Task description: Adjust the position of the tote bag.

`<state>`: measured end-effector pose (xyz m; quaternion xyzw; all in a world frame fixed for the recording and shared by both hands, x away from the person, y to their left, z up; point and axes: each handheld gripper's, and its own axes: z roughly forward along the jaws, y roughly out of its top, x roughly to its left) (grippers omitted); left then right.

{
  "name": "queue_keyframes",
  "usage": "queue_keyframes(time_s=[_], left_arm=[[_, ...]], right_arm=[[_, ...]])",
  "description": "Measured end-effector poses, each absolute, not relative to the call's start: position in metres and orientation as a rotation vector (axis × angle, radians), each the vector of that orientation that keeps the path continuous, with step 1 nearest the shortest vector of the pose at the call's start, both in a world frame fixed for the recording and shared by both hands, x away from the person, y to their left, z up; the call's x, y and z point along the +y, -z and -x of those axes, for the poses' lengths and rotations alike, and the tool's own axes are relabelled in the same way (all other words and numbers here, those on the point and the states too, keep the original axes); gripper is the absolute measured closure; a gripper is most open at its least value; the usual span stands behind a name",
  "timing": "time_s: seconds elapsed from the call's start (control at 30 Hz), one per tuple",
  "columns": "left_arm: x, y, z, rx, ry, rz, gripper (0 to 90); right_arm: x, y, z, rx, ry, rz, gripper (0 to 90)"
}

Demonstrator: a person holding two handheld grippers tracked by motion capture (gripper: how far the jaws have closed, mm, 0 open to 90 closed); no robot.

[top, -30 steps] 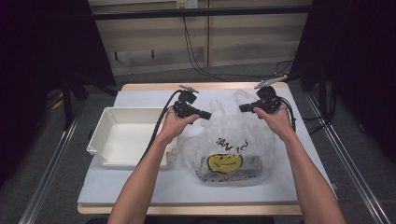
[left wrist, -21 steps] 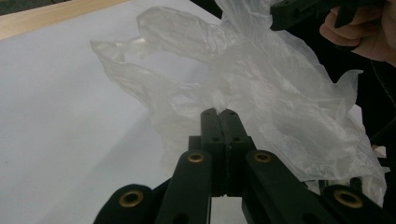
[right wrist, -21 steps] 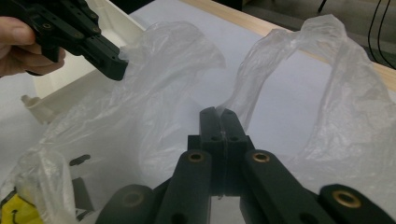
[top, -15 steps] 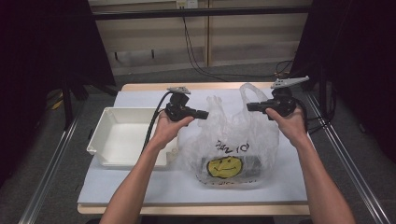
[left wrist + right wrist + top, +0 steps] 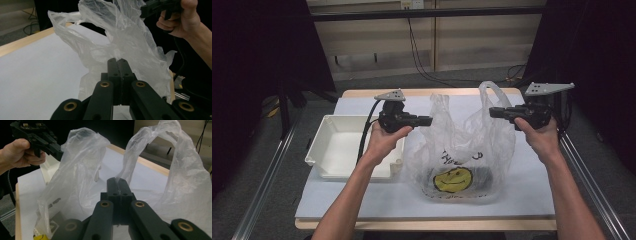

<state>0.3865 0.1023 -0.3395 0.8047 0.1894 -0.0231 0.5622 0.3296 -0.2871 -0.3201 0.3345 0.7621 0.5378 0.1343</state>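
Even overhead light — dark bkgd, sharp

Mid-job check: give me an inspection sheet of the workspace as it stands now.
Surface: white table top, wooden edge.
Job's things: clear plastic bag with a smiley print, pulled open and up by its rim; dark contents, unclear.
Clutter: white tray left of the bag.
Grippers: left gripper and right gripper, jaws shut on the bag's film.
Cables: black cable trailing from the left gripper.
Surroundings: dark curtains, floor cables.
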Motion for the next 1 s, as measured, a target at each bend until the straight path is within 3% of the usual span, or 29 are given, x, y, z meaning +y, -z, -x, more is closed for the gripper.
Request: queue_keyframes(time_s=[1.0], left_arm=[[0.162, 0.308, -0.319, 0.336, -0.064, -1.771, 90.0]], right_arm=[[-0.337, 0.303, -0.242, 2.025, -1.529, -0.962, 90.0]])
